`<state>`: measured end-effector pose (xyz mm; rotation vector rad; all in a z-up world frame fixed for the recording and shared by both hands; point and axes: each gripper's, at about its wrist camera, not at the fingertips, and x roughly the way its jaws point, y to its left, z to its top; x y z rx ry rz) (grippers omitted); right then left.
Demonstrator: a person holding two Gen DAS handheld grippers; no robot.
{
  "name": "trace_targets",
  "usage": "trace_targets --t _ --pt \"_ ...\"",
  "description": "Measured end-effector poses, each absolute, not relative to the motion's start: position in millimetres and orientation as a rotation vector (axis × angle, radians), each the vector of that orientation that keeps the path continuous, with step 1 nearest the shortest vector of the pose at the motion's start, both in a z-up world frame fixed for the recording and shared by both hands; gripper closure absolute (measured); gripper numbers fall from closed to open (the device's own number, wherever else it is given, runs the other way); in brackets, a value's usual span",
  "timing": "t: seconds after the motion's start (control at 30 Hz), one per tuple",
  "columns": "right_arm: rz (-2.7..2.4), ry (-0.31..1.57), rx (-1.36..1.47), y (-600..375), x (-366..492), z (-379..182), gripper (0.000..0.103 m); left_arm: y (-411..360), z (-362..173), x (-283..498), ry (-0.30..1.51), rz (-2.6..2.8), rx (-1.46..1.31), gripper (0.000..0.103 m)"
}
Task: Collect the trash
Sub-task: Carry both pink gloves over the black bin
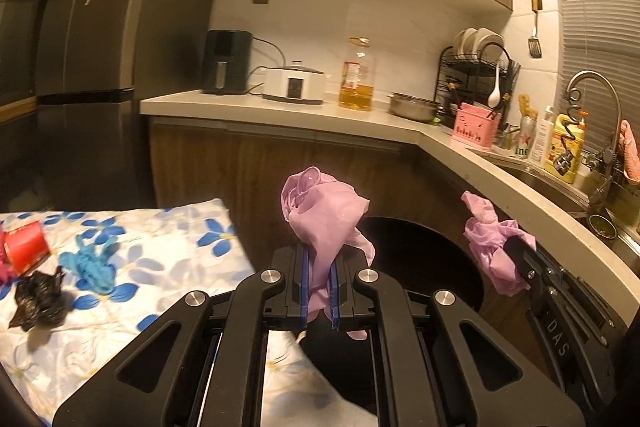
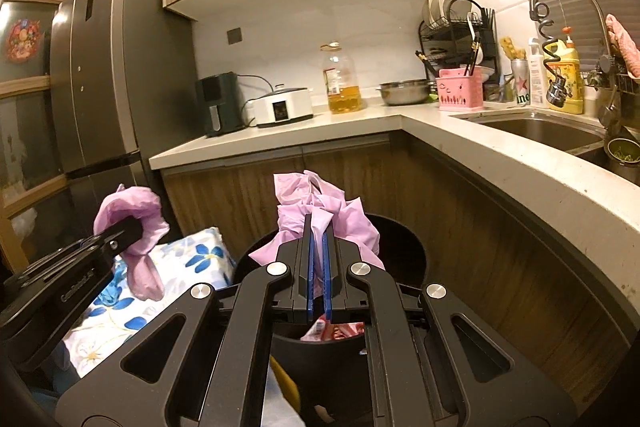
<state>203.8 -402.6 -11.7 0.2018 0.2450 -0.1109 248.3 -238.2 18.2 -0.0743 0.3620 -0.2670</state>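
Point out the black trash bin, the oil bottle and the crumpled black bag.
black trash bin [image 2: 416,259]: right wrist view, on its inner wall.
oil bottle [image 1: 357,83]: left wrist view, on its body.
crumpled black bag [image 1: 38,301]: left wrist view, on its middle.

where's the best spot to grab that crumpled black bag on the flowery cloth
Pinch the black bag at its bunched upper peak, coming from above. It lies in a low crumpled heap on the floral cloth, so the raised folds likely give a gripper something to close on, clear of the blue wad beside it.
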Motion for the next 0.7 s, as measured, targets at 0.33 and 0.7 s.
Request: trace_targets --t 0.33,0.7 --pt "-0.1 0.245 0.202 -419 217 -13 0.099 -271 14 265 0.375 -0.318 -0.036 0.095" --pt "-0.084 0.246 0.207 -427 228 -13 0.099 -287 9 280 0.39 -0.352 -0.023 0.095"
